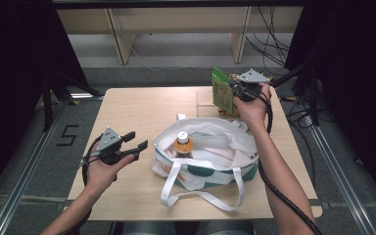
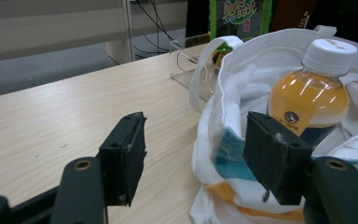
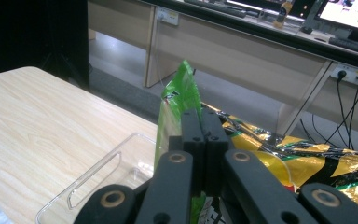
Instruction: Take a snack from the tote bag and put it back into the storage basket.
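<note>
Now, right gripper (image 1: 236, 91): pinching the green snack bag (image 1: 222, 91), far right.
Left gripper (image 1: 136, 141): jaws standing apart, holding nothing, left of the white bag (image 1: 210, 147).

Snack packet (image 1: 222, 91): bright green, yellow print on its face; just past the clear box.
Second packet (image 3: 307, 161): gold and black with green streaks, shiny foil, lying right behind the clear box.
Clear box (image 1: 204, 102): see-through, colourless.
Tote bag (image 1: 210, 147): white cloth, teal band, orange patch low down; in front of the clear box.
Bottle (image 2: 311, 93): orange drink, white cap, dark label with a round emblem.
Table (image 1: 137, 105): pale wood grain.
Left gripper (image 1: 136, 140): black jaws, grey plate.
Right gripper (image 1: 233, 88): black, grey plate.
</note>
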The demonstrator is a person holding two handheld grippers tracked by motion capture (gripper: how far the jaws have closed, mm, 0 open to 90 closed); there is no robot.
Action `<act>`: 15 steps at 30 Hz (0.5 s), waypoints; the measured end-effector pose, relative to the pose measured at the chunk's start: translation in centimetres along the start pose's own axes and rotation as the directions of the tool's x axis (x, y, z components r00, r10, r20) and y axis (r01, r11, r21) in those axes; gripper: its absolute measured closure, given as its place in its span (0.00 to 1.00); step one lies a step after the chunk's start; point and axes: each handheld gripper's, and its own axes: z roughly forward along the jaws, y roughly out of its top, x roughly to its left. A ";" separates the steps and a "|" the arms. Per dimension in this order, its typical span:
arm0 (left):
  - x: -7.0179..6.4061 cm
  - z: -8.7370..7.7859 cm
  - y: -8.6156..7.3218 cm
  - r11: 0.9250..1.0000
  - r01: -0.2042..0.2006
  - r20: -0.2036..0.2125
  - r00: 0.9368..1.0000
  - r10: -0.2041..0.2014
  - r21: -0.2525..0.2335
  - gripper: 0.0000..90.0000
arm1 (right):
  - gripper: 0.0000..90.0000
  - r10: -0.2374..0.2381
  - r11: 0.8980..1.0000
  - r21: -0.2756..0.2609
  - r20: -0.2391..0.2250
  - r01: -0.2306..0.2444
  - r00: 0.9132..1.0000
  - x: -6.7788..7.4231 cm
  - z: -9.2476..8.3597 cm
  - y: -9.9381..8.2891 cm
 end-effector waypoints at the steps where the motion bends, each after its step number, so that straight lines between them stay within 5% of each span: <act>1: 0.0 0.0 0.0 1.000 0.001 0.000 1.000 -0.001 -0.002 0.42 | 1.00 0.006 1.000 -0.002 0.012 -0.006 1.000 0.1 0.1 -0.1; 15: -0.1 0.2 0.0 1.000 -0.001 0.006 1.000 0.001 0.001 0.42 | 1.00 -0.013 0.997 0.073 0.014 0.012 1.000 0.0 0.5 -1.3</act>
